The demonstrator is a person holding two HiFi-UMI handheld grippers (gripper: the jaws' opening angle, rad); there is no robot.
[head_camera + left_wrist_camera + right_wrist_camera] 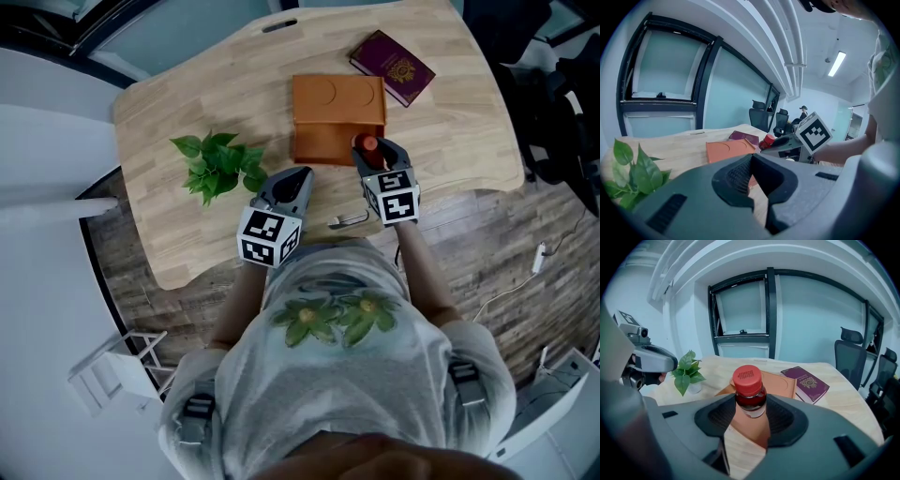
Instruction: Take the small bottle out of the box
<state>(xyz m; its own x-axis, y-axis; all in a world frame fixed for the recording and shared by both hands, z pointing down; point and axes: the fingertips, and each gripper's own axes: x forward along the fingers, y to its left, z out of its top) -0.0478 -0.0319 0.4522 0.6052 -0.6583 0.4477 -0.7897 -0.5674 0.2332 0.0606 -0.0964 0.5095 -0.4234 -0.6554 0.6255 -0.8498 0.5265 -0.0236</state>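
Right tongs (750,405) grip small bottle (749,392) by box (780,383); its dark body shows only in right gripper view. Left tongs (752,158) closed, empty.

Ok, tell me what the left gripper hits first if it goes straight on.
Most likely the orange box, on its near side. Only bare tabletop lies between, though depth is unclear.

On the desk (169,216), the plant (217,164) stands left of the box (337,103); the passport (392,67) lies behind it, to the right.
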